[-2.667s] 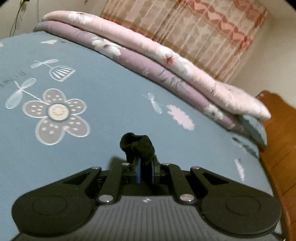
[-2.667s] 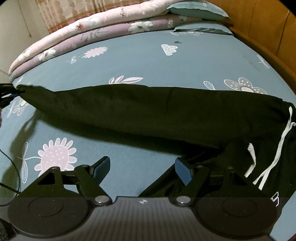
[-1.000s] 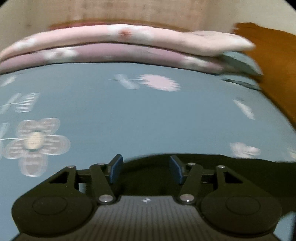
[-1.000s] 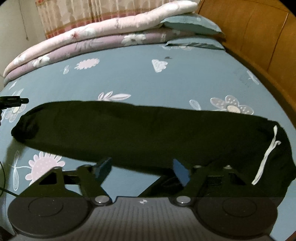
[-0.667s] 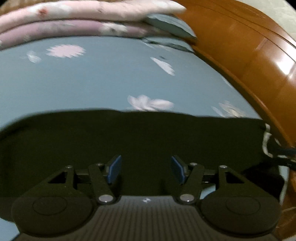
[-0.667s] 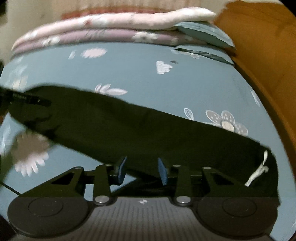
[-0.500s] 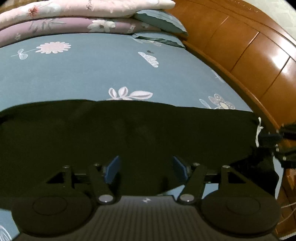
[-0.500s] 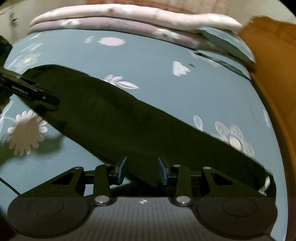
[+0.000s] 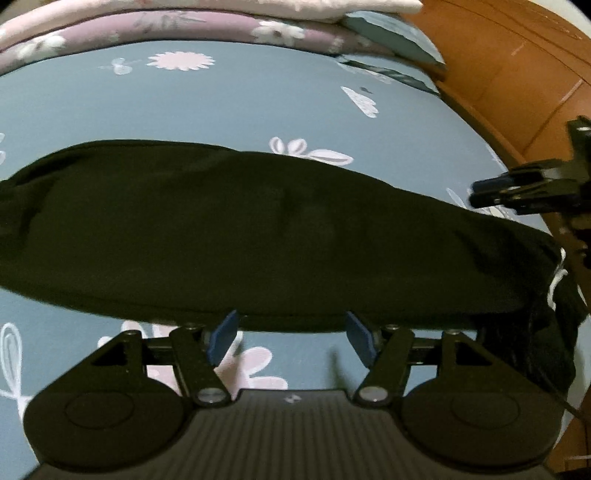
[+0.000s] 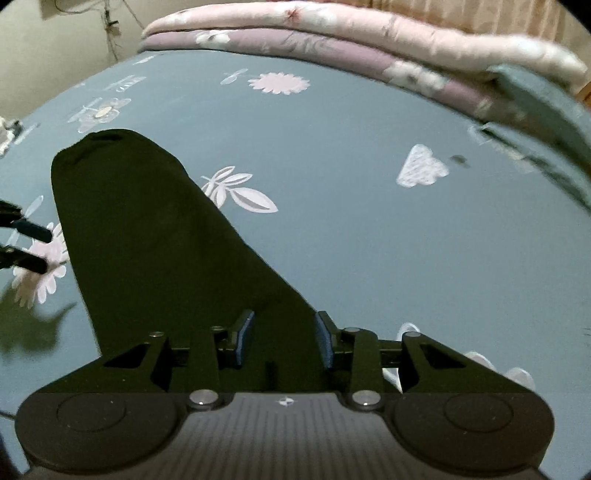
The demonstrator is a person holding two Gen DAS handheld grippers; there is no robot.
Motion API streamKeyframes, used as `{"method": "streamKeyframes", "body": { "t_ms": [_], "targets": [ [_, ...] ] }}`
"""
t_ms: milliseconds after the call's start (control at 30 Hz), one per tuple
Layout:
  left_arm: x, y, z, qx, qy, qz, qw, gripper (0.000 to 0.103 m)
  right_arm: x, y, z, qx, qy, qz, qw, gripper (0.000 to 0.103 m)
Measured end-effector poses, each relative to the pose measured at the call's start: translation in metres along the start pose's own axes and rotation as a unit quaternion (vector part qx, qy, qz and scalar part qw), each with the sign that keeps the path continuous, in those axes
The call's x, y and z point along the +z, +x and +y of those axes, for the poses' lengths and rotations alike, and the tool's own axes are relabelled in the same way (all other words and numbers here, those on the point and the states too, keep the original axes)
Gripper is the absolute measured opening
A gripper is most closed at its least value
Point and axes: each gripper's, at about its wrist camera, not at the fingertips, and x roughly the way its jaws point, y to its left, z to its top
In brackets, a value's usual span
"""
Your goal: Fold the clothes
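Now, at the left side of the bed, the left gripper point(image 9: 291, 338) hangs with its blue-padded fingers point(image 9: 221, 336) spread wide and nothing between them, just short of the near edge of the black trousers point(image 9: 258, 229). From the left wrist view the trousers lie flat as one long dark band across the blue floral bedsheet point(image 9: 240, 99), the leg end towards the left side of the bed and the waist end towards the wooden headboard point(image 9: 517, 74) on the right. A white drawstring point(image 9: 556, 280) shows at that waist end, where the cloth bunches into a darker heap. Folded pink and mauve quilts point(image 9: 147, 26) are stacked along the far edge of the bed, with a grey-blue pillow point(image 9: 391, 40) beside them near the headboard.

Further right, the right gripper point(image 10: 283, 341) sits over the waist part of the trousers, its fingers parted and the black cloth lying beneath the gap; whether the pads touch the fabric I cannot tell. From its camera the trouser leg point(image 10: 147, 229) runs away to a rounded cuff near the far left of the sheet. Two dark finger tips of the left gripper poke in at the left border, just beside the leg.
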Motion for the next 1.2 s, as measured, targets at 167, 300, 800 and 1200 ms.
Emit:
{"method": "streamKeyframes", "body": {
  "t_ms": [167, 300, 800, 1200],
  "targets": [
    [0.003, -0.002, -0.007, 0.019, -0.01, -0.001, 0.9998, 0.066, 0.007, 0.033, -0.023, 0.039, -0.018, 0.007, 0.999, 0.044],
    [0.009, 0.006, -0.012, 0.02, -0.023, 0.0, 0.9995, 0.066, 0.007, 0.047, -0.029, 0.062, -0.032, 0.022, 0.997, 0.044],
    [0.026, 0.042, -0.023, -0.009, -0.007, 0.022, 0.9997, 0.067, -0.011, 0.022, 0.016, 0.081, -0.076, -0.003, 0.994, 0.009],
    [0.064, 0.058, -0.049, -0.044, 0.052, -0.006, 0.9977, 0.067, -0.037, 0.031, 0.048, 0.078, -0.076, 0.023, 0.994, 0.015]
  ]
}}
